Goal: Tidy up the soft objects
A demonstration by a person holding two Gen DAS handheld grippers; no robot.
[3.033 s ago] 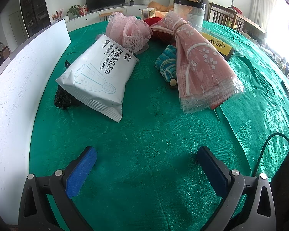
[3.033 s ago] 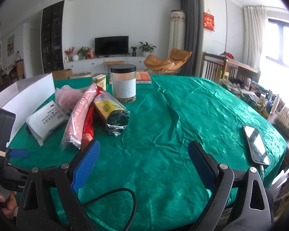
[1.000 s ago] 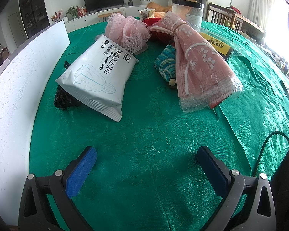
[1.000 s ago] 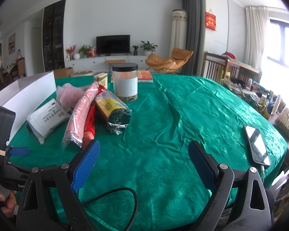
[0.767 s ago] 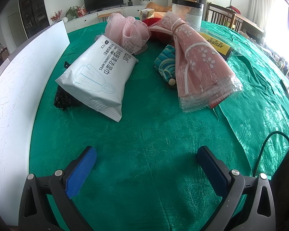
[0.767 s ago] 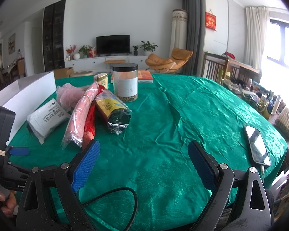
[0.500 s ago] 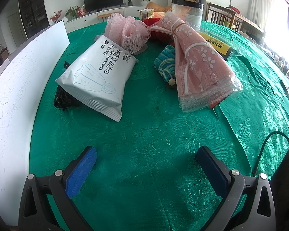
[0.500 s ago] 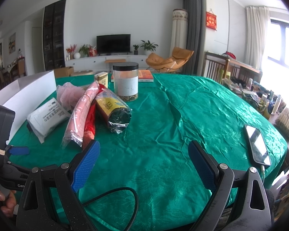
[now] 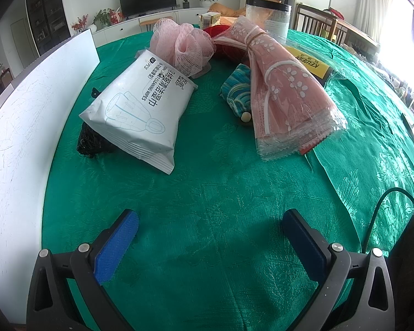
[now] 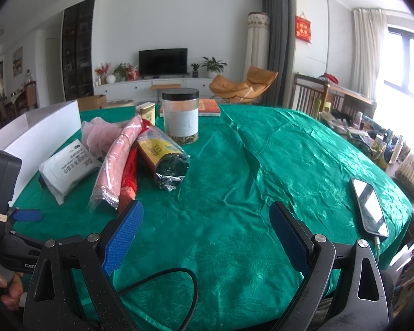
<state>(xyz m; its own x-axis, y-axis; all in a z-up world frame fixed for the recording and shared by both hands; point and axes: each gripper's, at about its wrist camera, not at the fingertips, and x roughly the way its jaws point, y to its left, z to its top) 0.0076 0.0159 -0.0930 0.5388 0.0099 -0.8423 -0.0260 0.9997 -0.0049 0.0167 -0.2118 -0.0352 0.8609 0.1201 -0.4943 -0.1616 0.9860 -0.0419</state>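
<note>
Green cloth (image 9: 234,207) | wipes (image 9: 140,107), pouf (image 9: 182,47), pink pack (image 9: 278,88) piled far-centre, unsorted | left gripper (image 9: 209,237) spread, empty | right gripper (image 10: 207,229) spread, empty | task not started

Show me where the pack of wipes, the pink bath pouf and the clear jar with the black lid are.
pack of wipes (image 9: 140,104), left wrist view, middle of its white printed face.
pink bath pouf (image 9: 183,47), left wrist view, centre of the mesh ruffles.
clear jar (image 10: 180,118), right wrist view, on its white label.

A home living room: television (image 10: 163,61) on a white sideboard (image 10: 151,87), orange armchair (image 10: 244,85), houseplants (image 10: 213,64), curtained window (image 10: 368,55).
</note>
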